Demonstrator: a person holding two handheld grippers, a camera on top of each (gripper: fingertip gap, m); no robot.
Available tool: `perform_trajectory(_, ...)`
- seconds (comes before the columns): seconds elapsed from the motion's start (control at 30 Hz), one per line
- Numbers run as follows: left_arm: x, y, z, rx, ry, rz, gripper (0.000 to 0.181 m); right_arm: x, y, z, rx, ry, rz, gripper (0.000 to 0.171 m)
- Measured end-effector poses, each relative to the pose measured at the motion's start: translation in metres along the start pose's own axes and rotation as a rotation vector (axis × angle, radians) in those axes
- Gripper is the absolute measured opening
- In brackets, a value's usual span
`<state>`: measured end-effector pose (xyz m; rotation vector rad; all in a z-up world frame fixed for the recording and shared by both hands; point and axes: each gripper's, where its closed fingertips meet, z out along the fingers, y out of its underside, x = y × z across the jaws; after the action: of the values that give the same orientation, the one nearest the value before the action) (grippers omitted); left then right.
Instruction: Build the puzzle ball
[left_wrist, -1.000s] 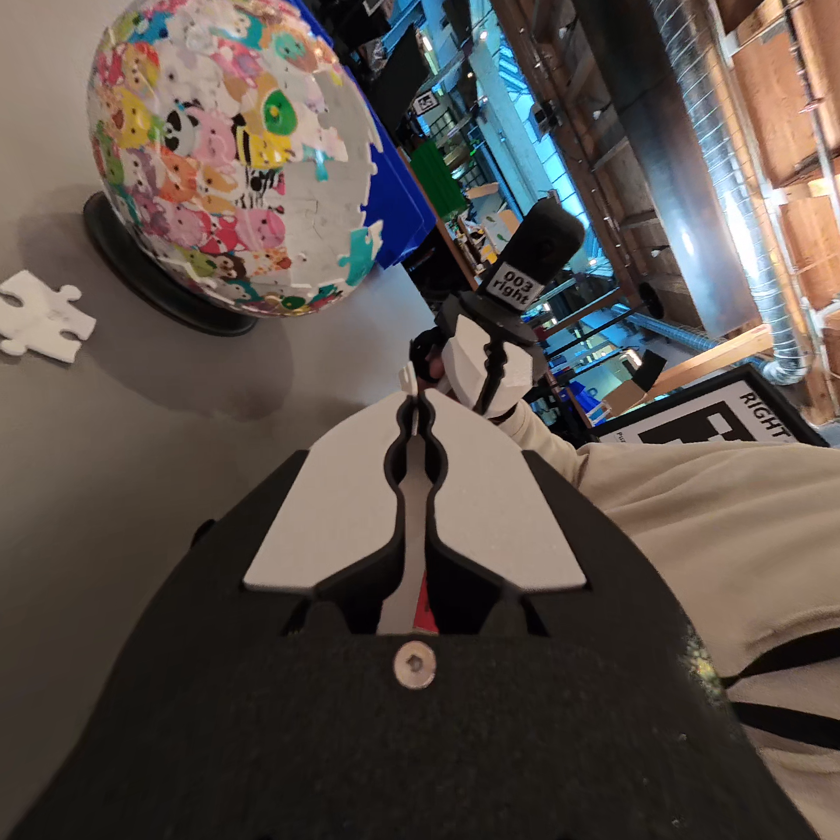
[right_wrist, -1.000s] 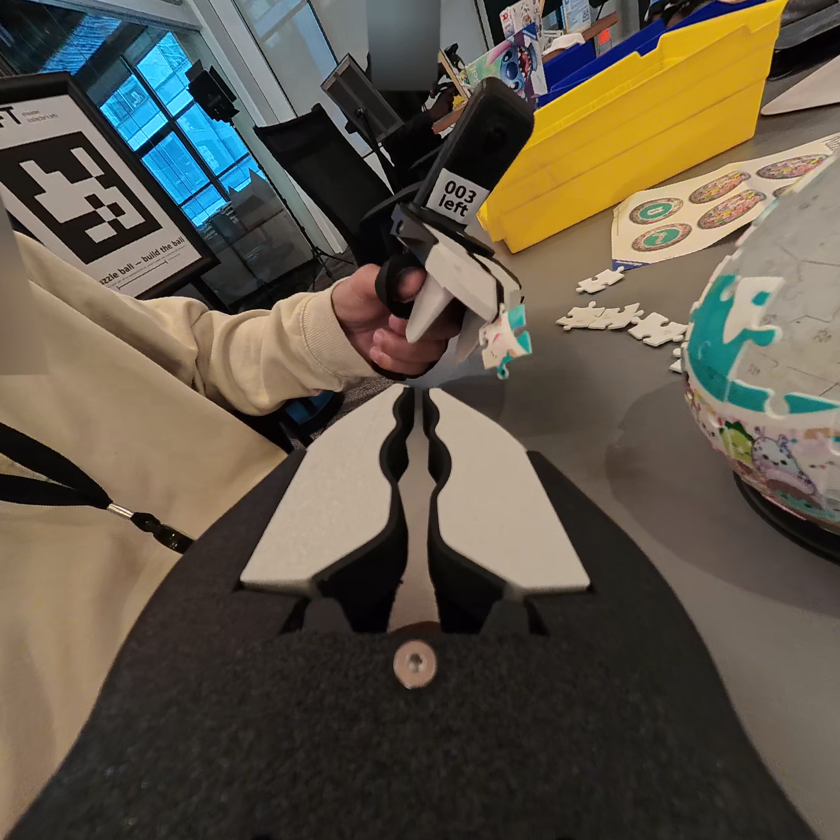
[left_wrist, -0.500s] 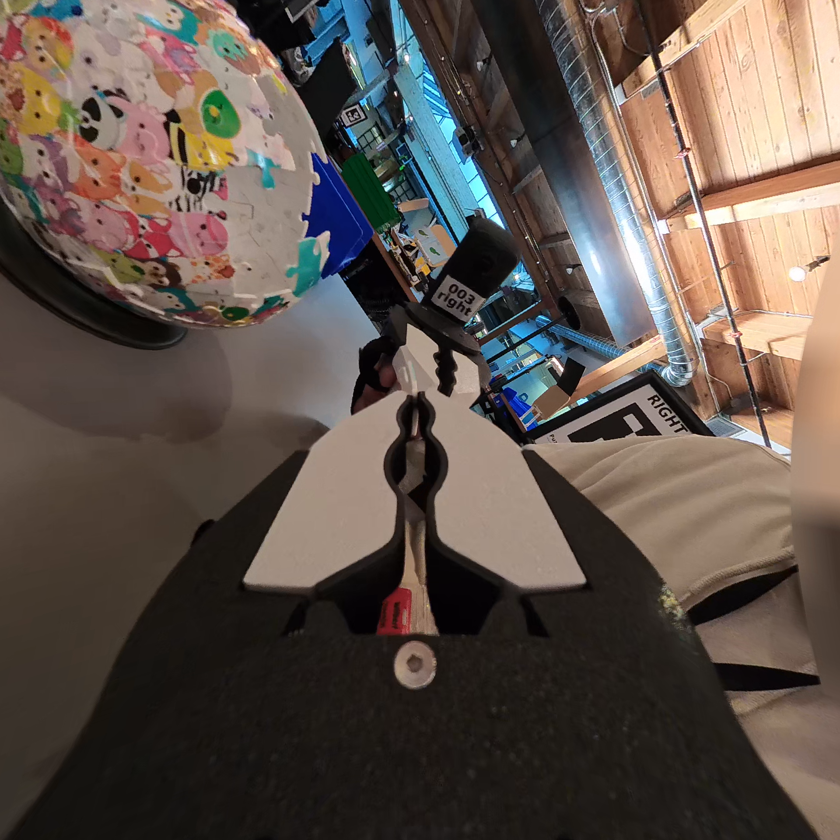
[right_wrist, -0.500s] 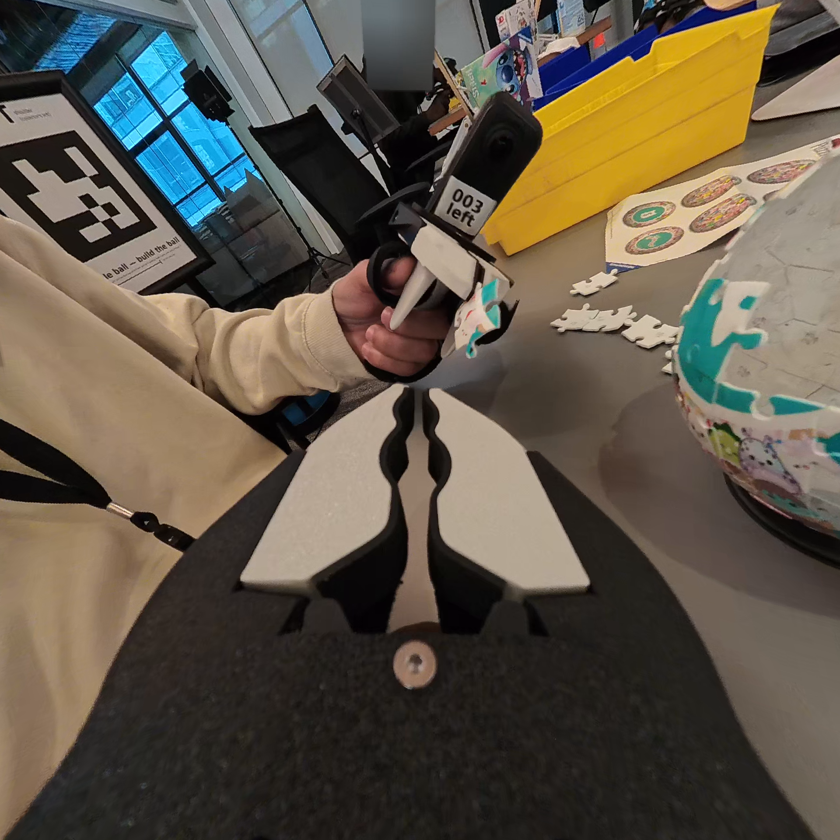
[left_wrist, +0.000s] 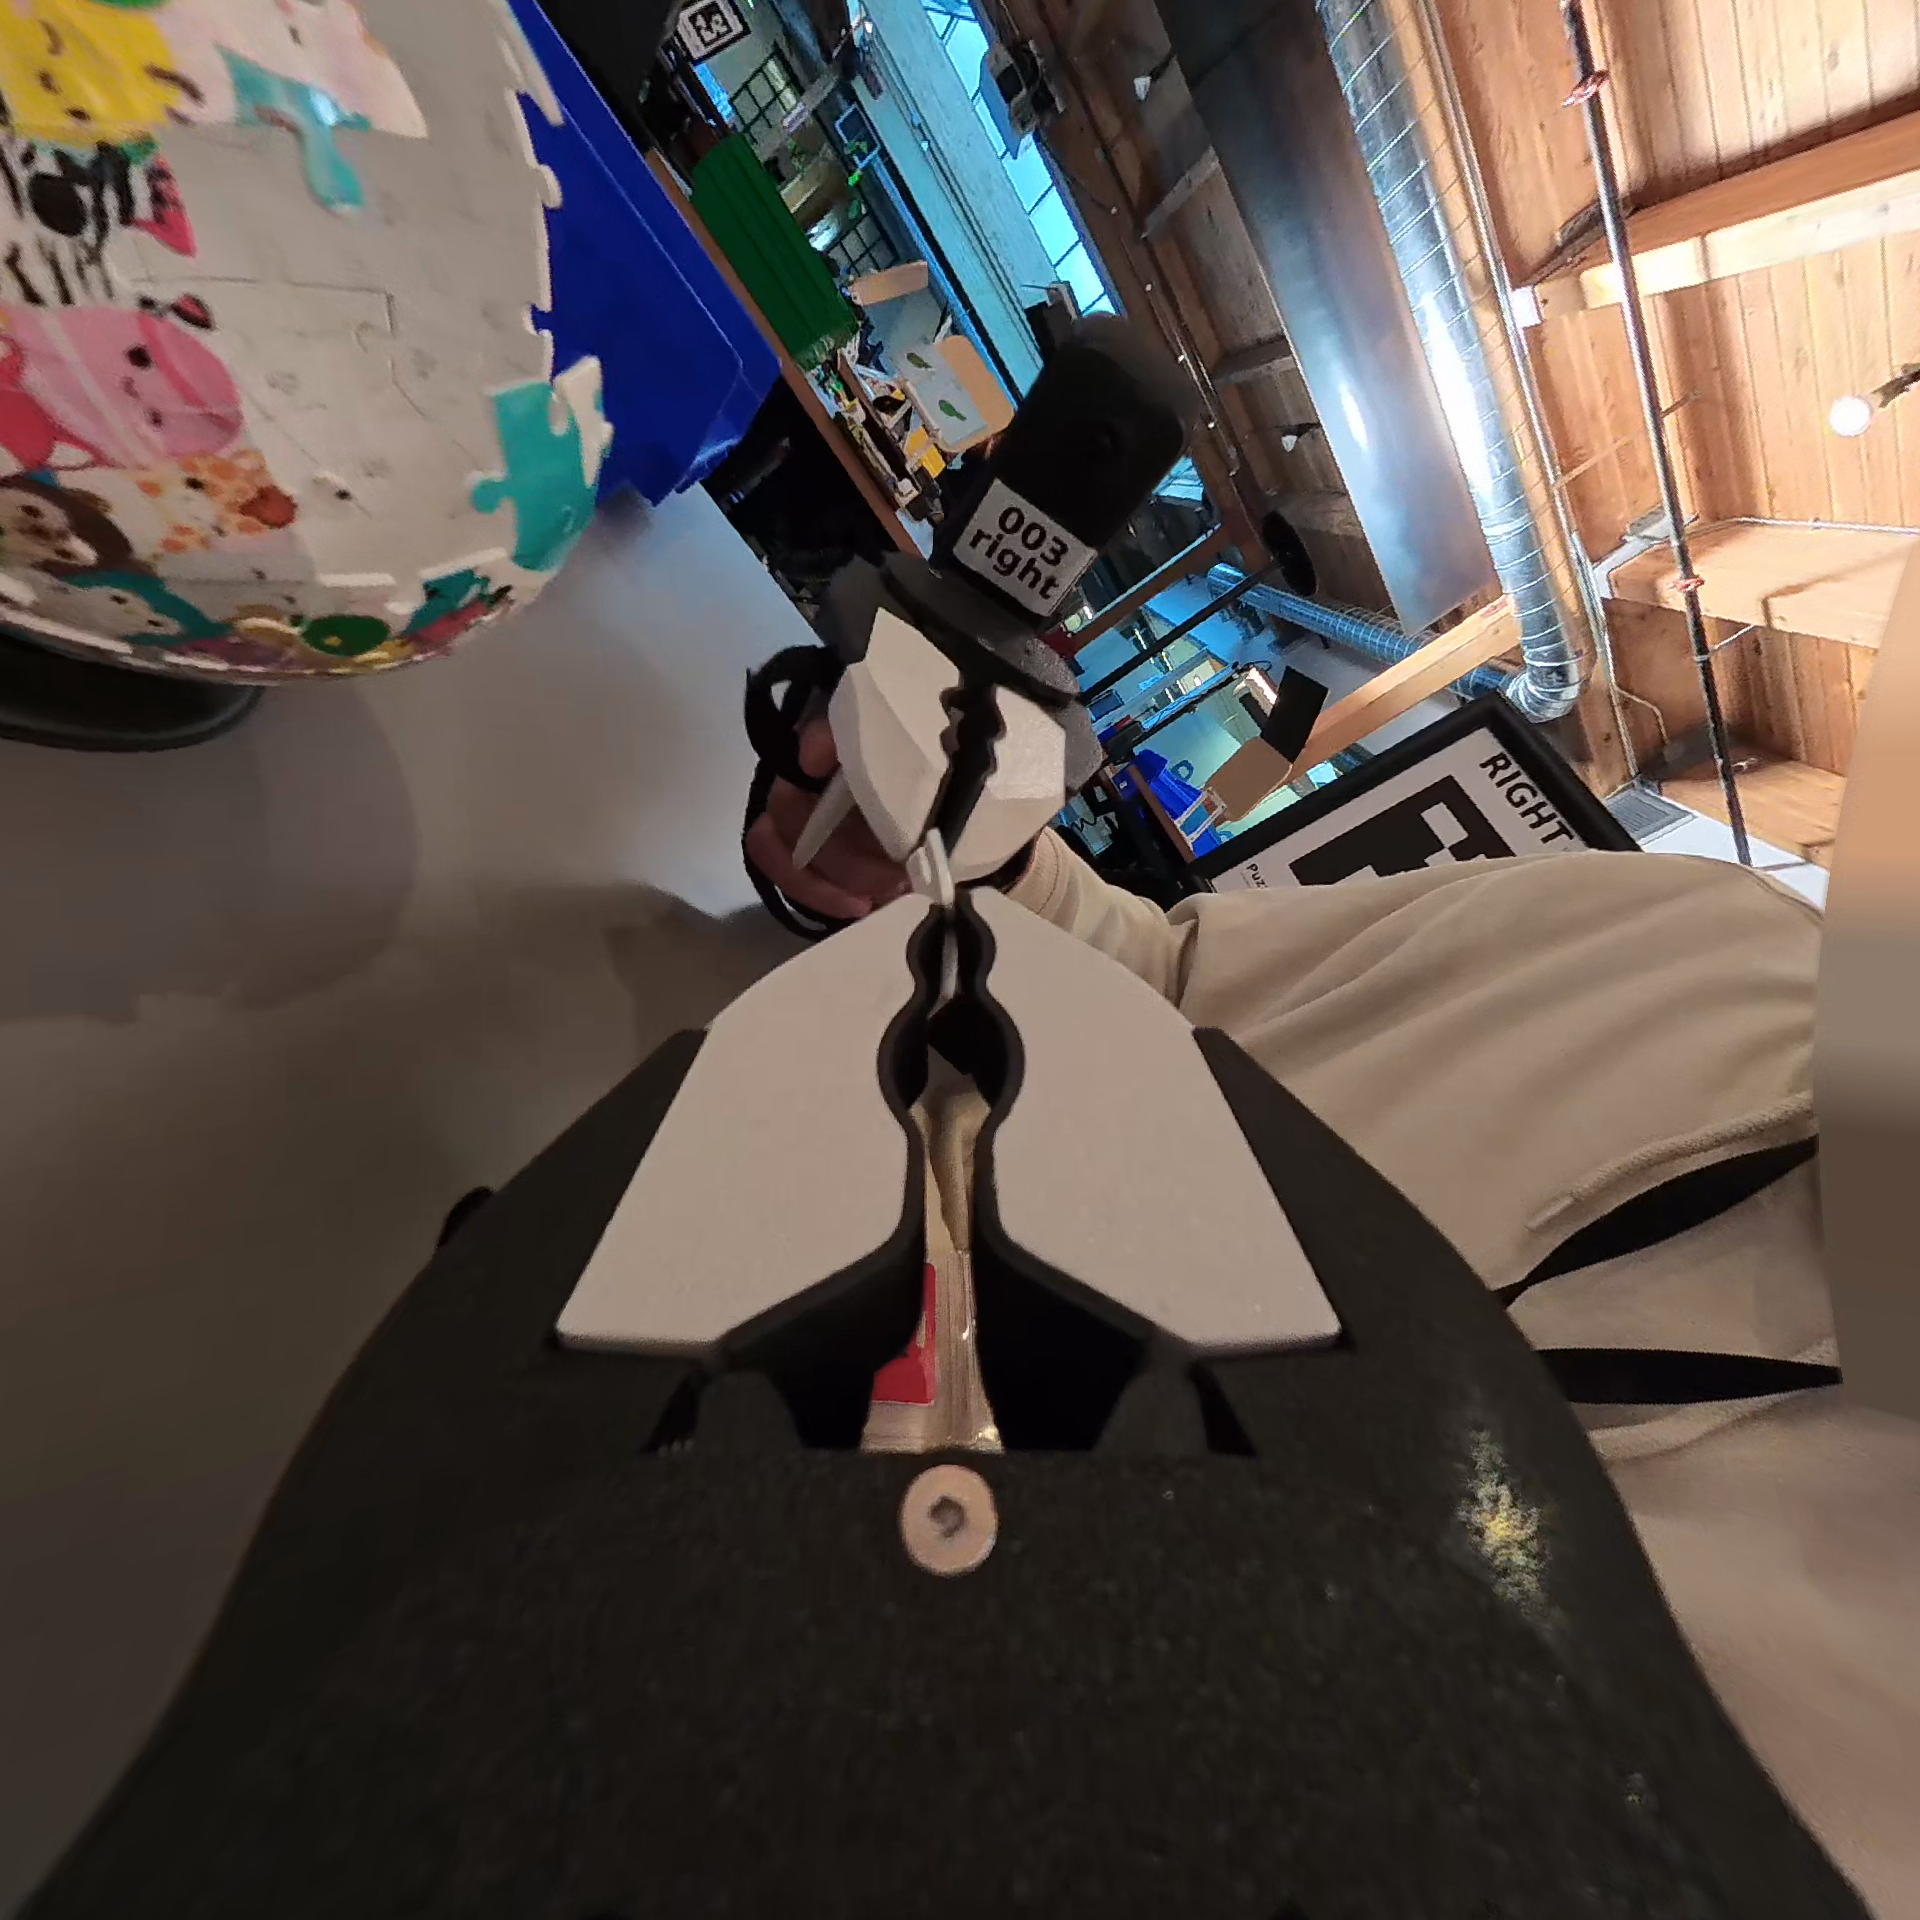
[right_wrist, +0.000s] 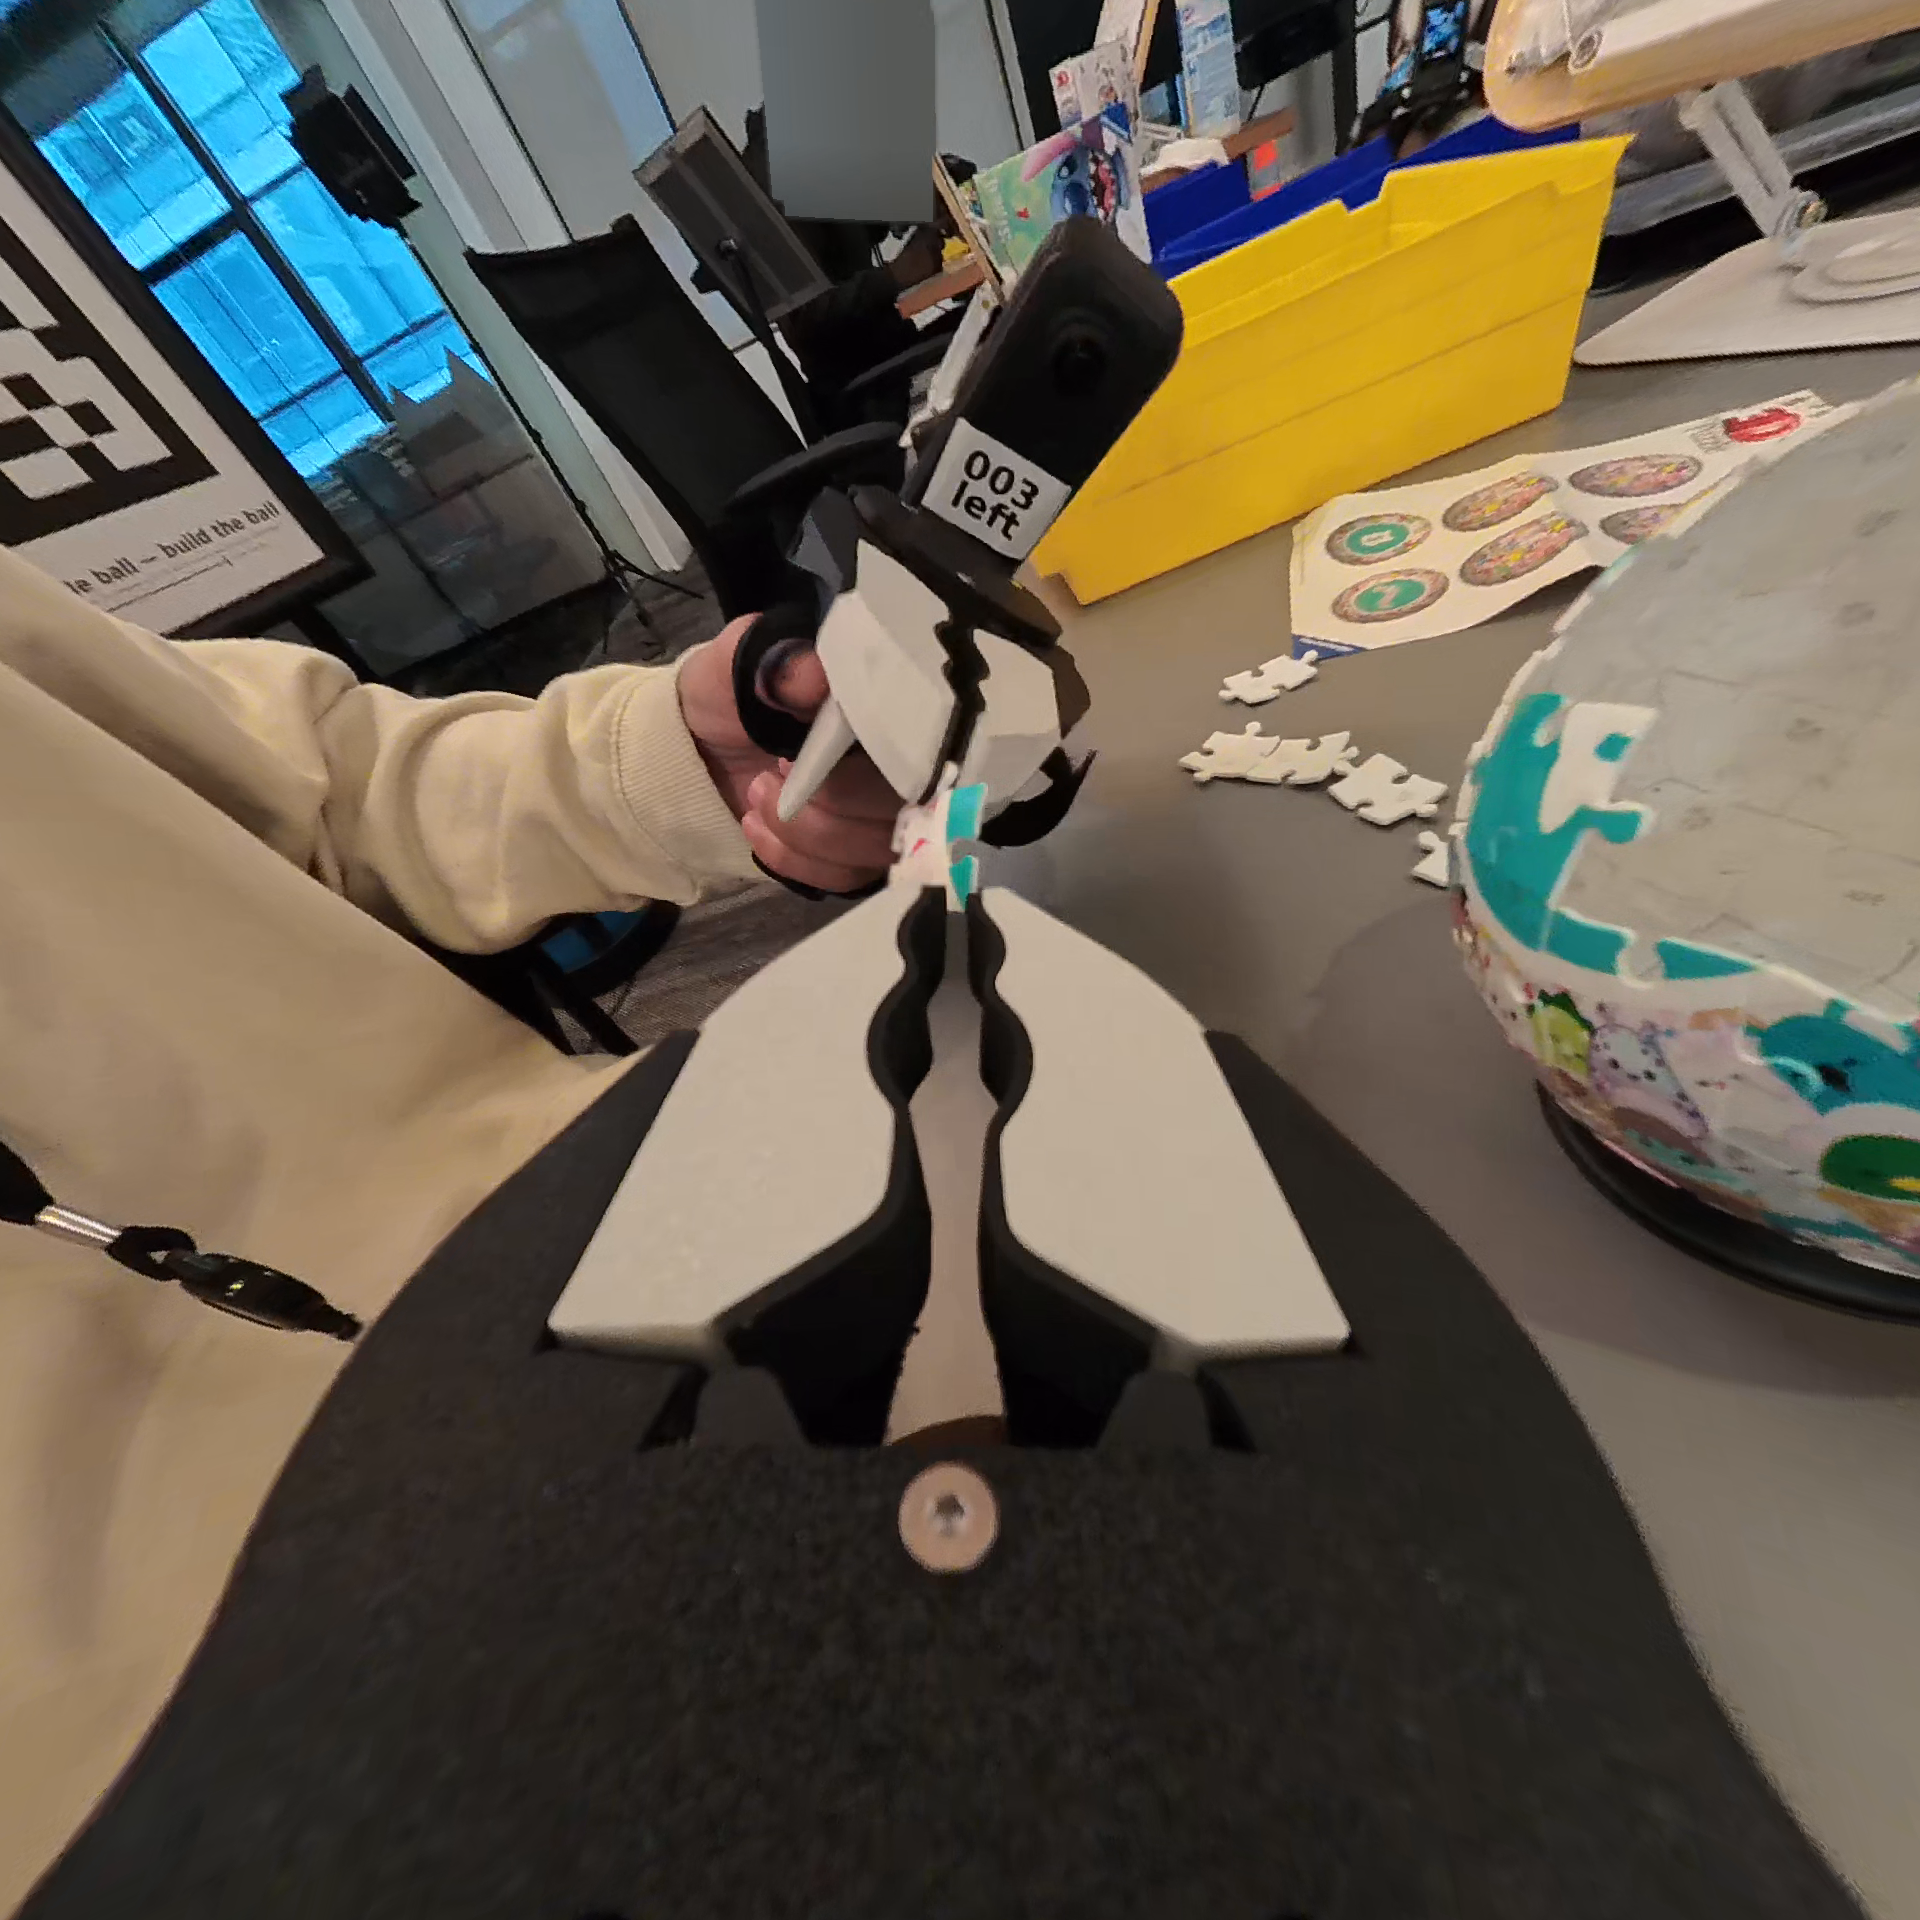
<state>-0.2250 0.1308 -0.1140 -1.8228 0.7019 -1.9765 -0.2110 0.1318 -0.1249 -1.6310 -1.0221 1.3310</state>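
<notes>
Piece held at both gripper tips, in the air beside the ball

The left gripper has its jaws clamped on a teal-and-white piece, raised clear of the worktop. The right gripper meets it tip to tip: its jaws stand slightly apart around the free edge of the piece; a firm grip cannot be confirmed. This looks like a hand-over or regrip, probably to turn the piece for fitting. The ball sits on a dark stand at 3 o'clock in the right wrist view, with bare grey patches unfilled. Loose pieces lie on the worktop at 1 o'clock, before a yellow bin
</notes>
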Motion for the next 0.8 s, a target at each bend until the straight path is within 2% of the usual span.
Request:
perform_trajectory(0.17, 0.000, -0.002, -0.003, 0.009, 0.005, -0.002, 0.001, -0.010, 0.008, 0.007, -0.039, -0.082, 0.070, 0.004)
perform_trajectory(0.23, -0.001, -0.001, -0.003, -0.001, -0.005, 0.006, 0.001, -0.009, 0.010, 0.007, -0.066, -0.061, 0.028, 0.005)
perform_trajectory(0.33, 0.003, -0.002, -0.005, -0.001, -0.005, 0.030, 0.001, -0.002, -0.006, -0.001, -0.065, -0.028, -0.011, 0.007)
perform_trajectory(0.47, 0.003, 0.001, -0.004, -0.050, -0.047, 0.122, 0.001, -0.006, -0.023, -0.001, -0.290, -0.085, -0.074, 0.008)
perform_trajectory(0.57, 0.008, 0.001, -0.002, -0.071, -0.065, 0.202, 0.001, -0.014, -0.013, 0.003, -0.579, -0.162, -0.103, 0.011)
perform_trajectory(0.7, 0.011, 0.004, 0.000, -0.092, -0.092, 0.275, 0.001, -0.020, -0.004, 0.012, -0.779, -0.210, -0.175, 0.017)
perform_trajectory(0.8, 0.013, 0.005, 0.000, -0.106, -0.092, 0.293, 0.001, -0.021, -0.002, 0.016, -0.887, -0.222, -0.210, 0.011)
